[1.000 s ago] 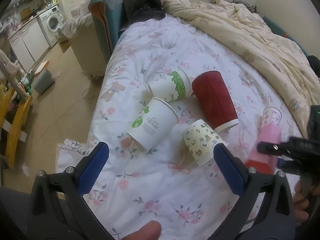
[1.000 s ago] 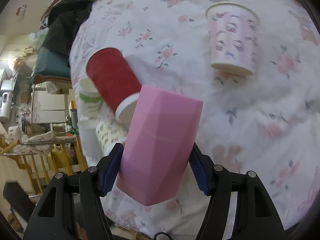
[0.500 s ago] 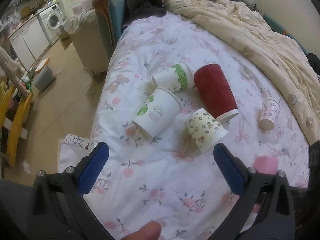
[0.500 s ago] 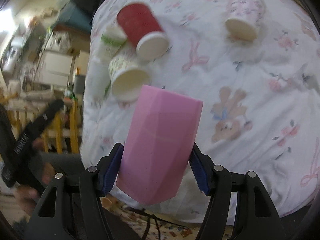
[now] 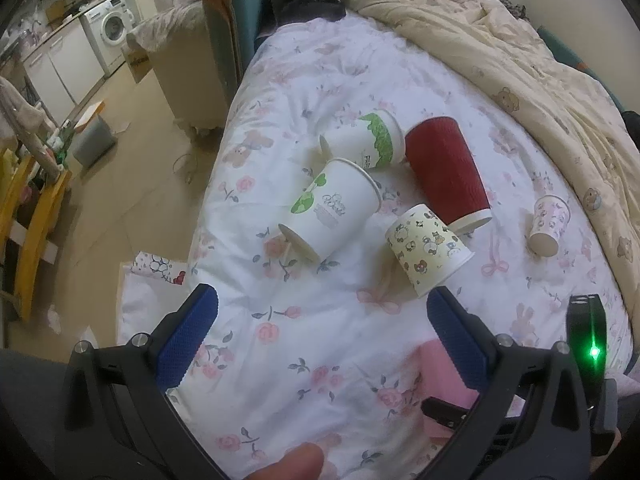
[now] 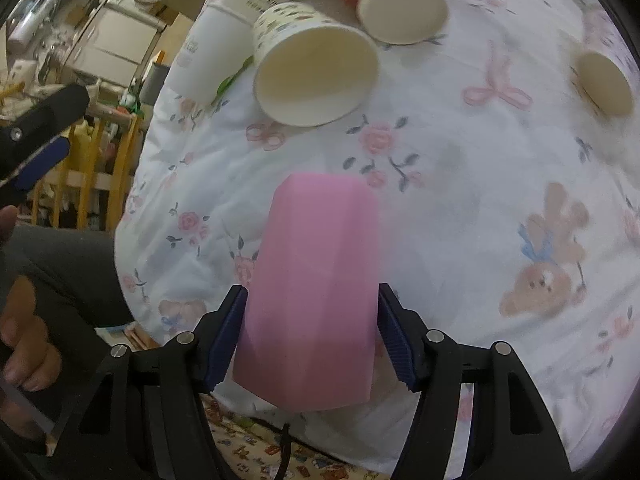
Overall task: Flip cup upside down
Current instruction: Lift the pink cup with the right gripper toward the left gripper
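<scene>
Floral bedding (image 5: 320, 92) covers the bed that fills both views, with a cream quilt (image 5: 520, 64) bunched along its far side and a washing machine (image 5: 116, 26) off in the room behind. Near the middle of the bed a cluster of paper cups lies tipped over: a red cup (image 5: 446, 168), a white cup with a green leafy band (image 5: 366, 140) beside it, a white cup with a green globe print (image 5: 334, 208) in front of that, and a cream cup printed with small animals (image 5: 430, 248) with its mouth toward the near edge. A small pink-patterned cup (image 5: 548, 222) lies apart from them, closer to the quilt. The right gripper (image 6: 312, 334) has its blue pads pressed against both sides of the pink cup (image 6: 316, 292), which it holds close above the bedding near the front edge of the bed; the cup's closed flat end points away from the camera. The left gripper (image 5: 322, 338) hangs over the near part of the bed with its fingers spread wide and nothing between them. In the left view the pink cup (image 5: 444, 376) shows only partly, behind the right-hand finger.
</scene>
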A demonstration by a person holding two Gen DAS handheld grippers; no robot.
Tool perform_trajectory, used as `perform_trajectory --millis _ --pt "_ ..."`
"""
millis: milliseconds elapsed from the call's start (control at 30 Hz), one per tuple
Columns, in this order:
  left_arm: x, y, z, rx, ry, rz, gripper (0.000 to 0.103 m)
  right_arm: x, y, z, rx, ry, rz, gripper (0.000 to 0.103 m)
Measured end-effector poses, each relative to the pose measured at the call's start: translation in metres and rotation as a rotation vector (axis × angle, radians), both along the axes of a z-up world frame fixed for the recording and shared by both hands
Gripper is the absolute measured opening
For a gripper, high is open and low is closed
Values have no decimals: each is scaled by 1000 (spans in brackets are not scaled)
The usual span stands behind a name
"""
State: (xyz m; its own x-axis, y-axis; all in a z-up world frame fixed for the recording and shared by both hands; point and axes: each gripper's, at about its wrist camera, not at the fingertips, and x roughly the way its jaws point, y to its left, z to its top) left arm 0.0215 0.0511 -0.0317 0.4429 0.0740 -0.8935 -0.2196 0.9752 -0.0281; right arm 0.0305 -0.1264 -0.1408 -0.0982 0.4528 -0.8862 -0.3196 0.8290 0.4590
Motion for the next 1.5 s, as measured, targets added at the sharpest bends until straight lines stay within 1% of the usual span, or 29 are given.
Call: perform_trajectory --millis 67,200,300,367,400,433,467,567,700,800,1000,1100,1167,1300,1400,1500 --pt "-2 -2 -1 13 6 -13 103 0 2 0 6 -6 4 67" --pt "-3 -5 -6 11 24 -26 103 2 -2 -3 11 15 -5 67" --pt "-2 -8 -9 14 32 -31 103 2 0 -3 8 14 -5 68" --pt "-2 -11 -9 16 32 -37 103 4 -2 -1 9 10 -13 75" --pt "-2 -12 -9 17 31 -42 103 4 -1 0 11 8 -16 81" --pt "-2 -13 -9 19 31 -45 103 4 -2 1 18 8 -19 85" --pt "-2 -14 -9 23 30 -48 103 4 -2 2 22 8 -18 86" --pt "-3 -15 -9 25 28 -49 103 2 -2 7 20 -4 -14 87" --pt "-4 -16 -6 12 4 -41 103 0 -9 16 11 -36 -32 88" --pt "-6 -16 0 23 -22 -45 103 -2 -17 26 33 -46 -65 88" --pt "-11 -9 11 15 -63 -42 103 -7 -37 53 91 -77 -137 89" --pt "-13 -2 20 -3 -96 -21 103 -8 -52 72 121 -111 -190 90" --pt "-14 0 24 -10 -107 -18 103 -11 -64 85 134 -142 -232 93" --pt "-16 -2 26 -15 -116 -25 103 -20 -87 106 123 -224 -318 96" --pt "-17 -6 24 -5 -114 -42 103 -28 -107 116 115 -280 -392 96" --pt "-19 -12 23 -1 -111 -58 103 -35 -124 122 94 -355 -463 96"
